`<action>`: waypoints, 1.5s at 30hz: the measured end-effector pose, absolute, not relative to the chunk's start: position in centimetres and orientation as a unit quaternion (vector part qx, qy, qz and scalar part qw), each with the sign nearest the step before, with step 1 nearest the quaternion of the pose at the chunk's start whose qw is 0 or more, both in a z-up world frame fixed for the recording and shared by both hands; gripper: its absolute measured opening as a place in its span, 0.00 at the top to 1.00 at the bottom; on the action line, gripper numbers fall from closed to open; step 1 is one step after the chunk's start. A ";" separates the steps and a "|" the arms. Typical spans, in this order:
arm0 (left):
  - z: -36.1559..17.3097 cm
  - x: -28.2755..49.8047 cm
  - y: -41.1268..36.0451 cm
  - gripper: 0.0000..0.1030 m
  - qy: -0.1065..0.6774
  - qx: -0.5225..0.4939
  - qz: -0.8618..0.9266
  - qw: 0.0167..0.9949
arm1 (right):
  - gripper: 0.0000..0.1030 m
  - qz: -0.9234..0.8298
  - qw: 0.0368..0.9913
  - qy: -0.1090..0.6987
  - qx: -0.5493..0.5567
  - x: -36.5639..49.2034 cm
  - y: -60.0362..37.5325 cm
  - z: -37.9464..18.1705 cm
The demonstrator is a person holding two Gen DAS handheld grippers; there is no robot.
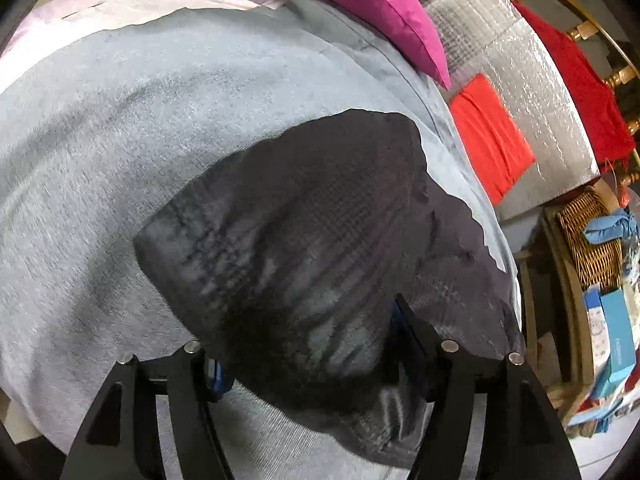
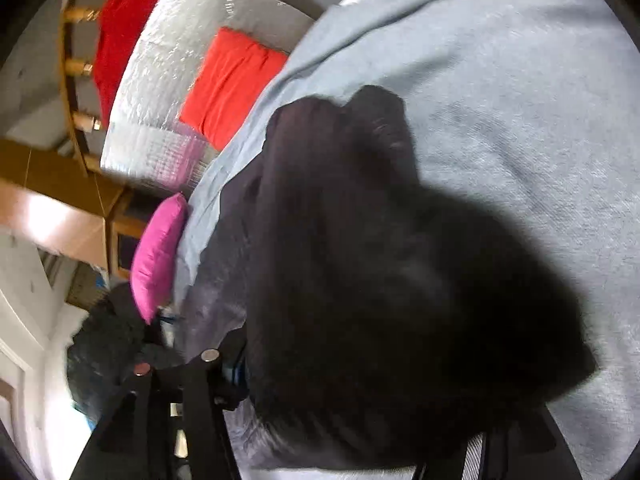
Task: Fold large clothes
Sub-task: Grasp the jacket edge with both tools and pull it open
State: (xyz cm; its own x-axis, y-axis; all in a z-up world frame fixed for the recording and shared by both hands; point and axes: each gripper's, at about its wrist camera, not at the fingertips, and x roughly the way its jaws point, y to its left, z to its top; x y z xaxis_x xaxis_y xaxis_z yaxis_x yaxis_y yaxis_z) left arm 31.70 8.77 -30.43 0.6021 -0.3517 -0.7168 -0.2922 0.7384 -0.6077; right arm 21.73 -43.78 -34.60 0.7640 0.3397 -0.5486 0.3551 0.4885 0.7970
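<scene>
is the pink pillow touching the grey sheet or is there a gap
Touching. In the left wrist view the pink pillow lies with its lower edge right on the grey sheet, no gap showing between them.

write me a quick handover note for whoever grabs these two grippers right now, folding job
Left gripper: dark garment lies between its fingers; a firm grip cannot be told.
Right gripper: the same dark cloth fills its gap; the picture is blurred, so a grip cannot be told.
Things: the garment lies bunched on the grey bed cover; pink pillow at the far edge, a folded red cloth beyond on the silver mat.
Done: garment gathered into a mound.
Left: probably spread it, fold it flat.
</scene>
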 end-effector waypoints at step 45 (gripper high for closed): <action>-25.3 28.0 0.9 0.21 0.350 0.052 0.102 0.930 | 0.36 0.032 0.932 0.322 0.165 22.1 -32.6 -25.9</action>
State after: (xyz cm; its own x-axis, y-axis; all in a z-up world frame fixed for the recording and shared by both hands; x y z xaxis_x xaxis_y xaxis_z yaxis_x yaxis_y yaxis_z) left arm 28.01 0.94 -25.25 0.7347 0.2267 -0.6394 -0.1539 0.9736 0.1684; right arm 22.11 -32.56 -25.86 0.7902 0.1651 -0.5902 0.0476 0.9436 0.3277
